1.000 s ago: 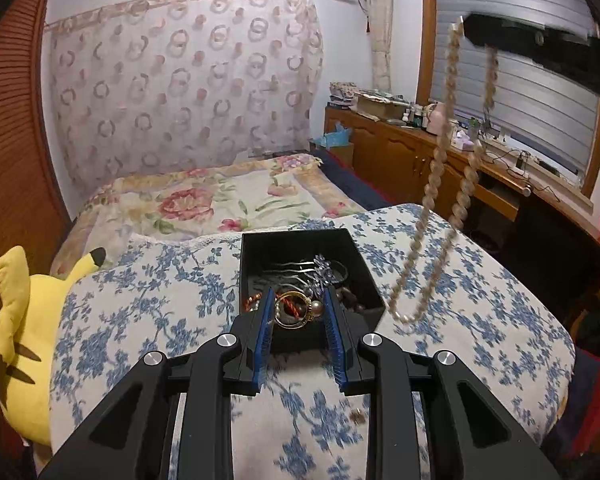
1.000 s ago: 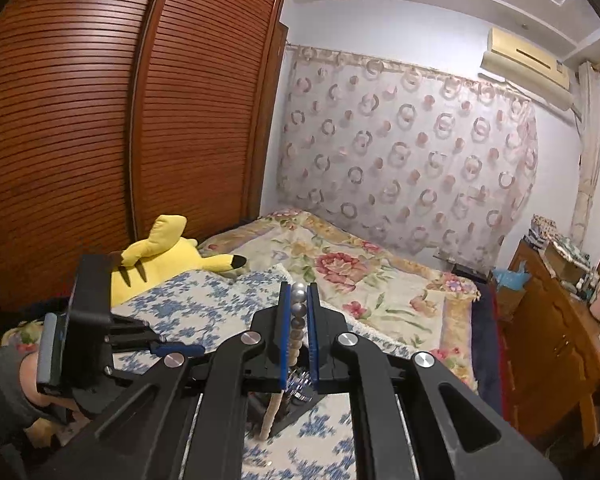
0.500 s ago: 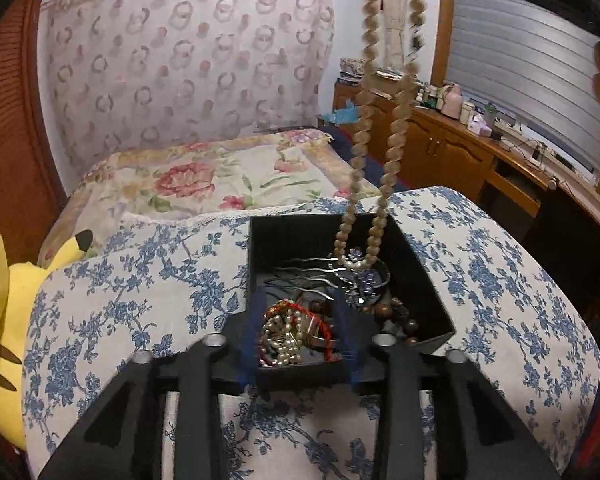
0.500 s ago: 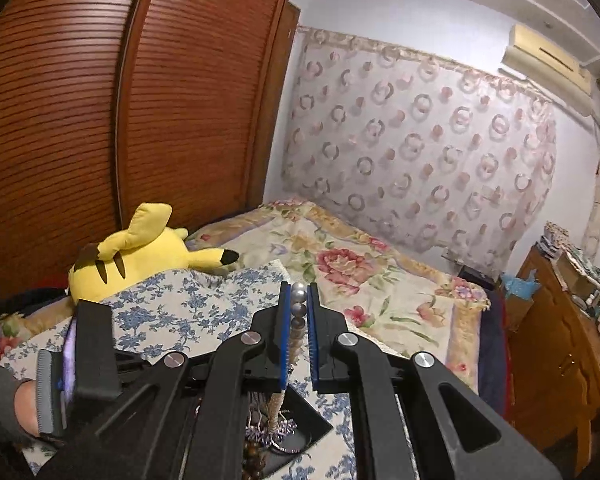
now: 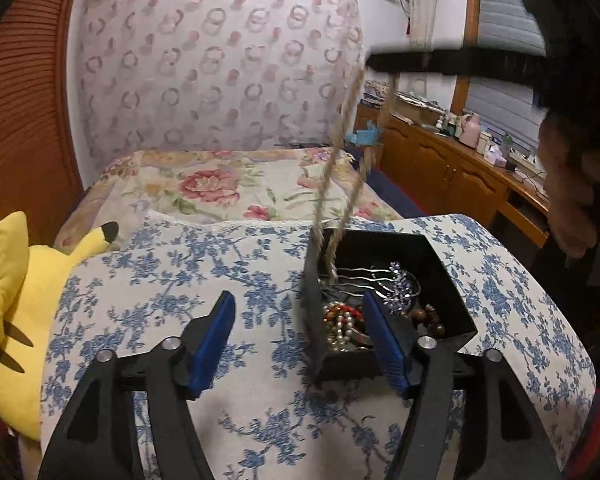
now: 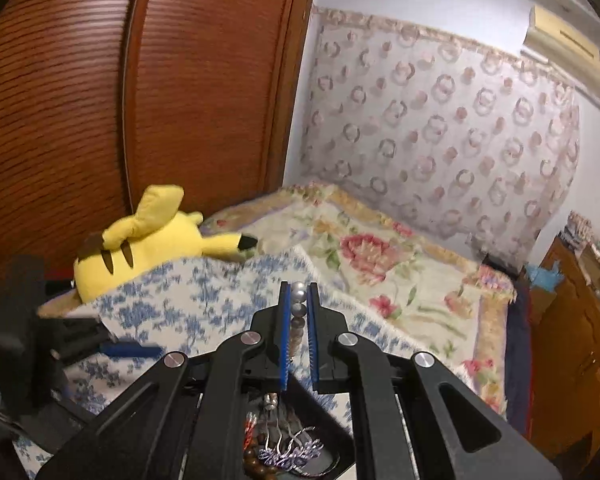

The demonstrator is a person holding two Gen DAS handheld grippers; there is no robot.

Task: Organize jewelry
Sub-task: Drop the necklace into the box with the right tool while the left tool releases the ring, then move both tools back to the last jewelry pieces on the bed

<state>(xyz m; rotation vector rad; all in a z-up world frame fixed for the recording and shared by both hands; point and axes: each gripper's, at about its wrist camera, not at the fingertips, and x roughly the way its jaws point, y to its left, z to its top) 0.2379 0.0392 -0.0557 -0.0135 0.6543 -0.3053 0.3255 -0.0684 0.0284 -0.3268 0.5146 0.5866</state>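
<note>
A black jewelry box [image 5: 456, 332] sits on the blue-flowered cushion [image 5: 160, 292], holding a silver hair comb [image 5: 384, 278], a red and pearl piece [image 5: 342, 320] and brown beads [image 5: 428, 316]. My right gripper [image 6: 299, 300] is shut on a pearl necklace [image 6: 298, 308]. In the left wrist view it [image 5: 440, 62] holds the necklace [image 5: 340, 152] high, the loop's lower end hanging into the box. My left gripper [image 5: 300, 312] is open and empty, its right finger [image 5: 384, 332] over the box's near left part. The box also shows below my right gripper [image 6: 332, 456].
A yellow plush toy [image 5: 24, 292] lies at the cushion's left edge. A flowered bedspread [image 5: 236, 188] lies behind, with a patterned curtain [image 5: 220, 76] beyond. A wooden cabinet [image 5: 452, 168] with small items runs along the right. A wooden wardrobe [image 6: 140, 100] stands at the left.
My left gripper has opened and shifted left, off the box's ring piece. My right gripper has lowered the necklace so its loop hangs into the box.
</note>
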